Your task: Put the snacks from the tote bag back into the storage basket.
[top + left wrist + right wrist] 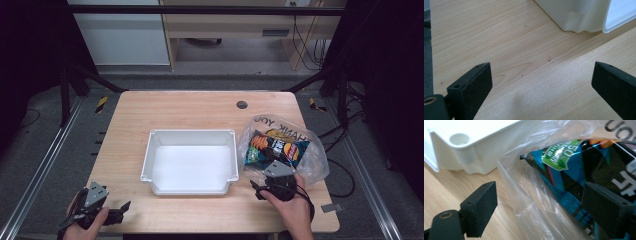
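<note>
Your right tool (539, 205) gapes wide, the bag (536, 195) with its snack pack (579, 182) between the jaws (unpinched), beside the tray (192, 160). Left tool (539, 85) gapes over bare desk (499, 37).

Wooden table (200, 107), grey floor (45, 165), pale cabinet (120, 37), black frame posts (65, 95)

- The tray (192, 161) sits mid-desk (200, 107).
- The plastic bag (310, 160) lies just right of the tray, with a snack packet (276, 148) inside it.
- The right tool (265, 187) is at the bag's near edge.
- The left tool (117, 214) is at the desk's near-left corner, well apart from the tray.
</note>
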The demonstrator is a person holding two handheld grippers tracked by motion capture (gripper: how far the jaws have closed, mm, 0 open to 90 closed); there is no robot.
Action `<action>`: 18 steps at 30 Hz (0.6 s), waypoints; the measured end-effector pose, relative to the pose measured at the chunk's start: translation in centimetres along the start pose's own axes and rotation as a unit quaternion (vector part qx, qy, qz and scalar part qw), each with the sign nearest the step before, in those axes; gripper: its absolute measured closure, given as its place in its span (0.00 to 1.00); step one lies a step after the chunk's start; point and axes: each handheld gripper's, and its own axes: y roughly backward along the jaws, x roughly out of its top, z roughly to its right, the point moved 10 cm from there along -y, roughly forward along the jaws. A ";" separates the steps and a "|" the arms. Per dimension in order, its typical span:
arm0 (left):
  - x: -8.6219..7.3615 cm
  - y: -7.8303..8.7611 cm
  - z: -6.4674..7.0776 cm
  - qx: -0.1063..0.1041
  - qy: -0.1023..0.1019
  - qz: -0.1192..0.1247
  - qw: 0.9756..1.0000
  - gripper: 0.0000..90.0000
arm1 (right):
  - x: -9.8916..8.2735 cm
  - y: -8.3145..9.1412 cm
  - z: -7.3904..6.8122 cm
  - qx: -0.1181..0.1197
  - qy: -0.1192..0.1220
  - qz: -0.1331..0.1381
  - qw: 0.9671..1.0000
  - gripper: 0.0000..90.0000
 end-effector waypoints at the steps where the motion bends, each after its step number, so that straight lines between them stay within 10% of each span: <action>1: 0.0 -0.1 0.1 -0.002 -0.002 -0.001 1.000 0.03 | 0.0 0.0 0.0 0.000 0.000 0.000 1.000 0.14; 18: 0.6 1.1 -0.6 -0.006 0.021 0.034 0.999 0.04 | 0.7 1.6 0.9 -0.016 -0.040 0.034 0.998 0.08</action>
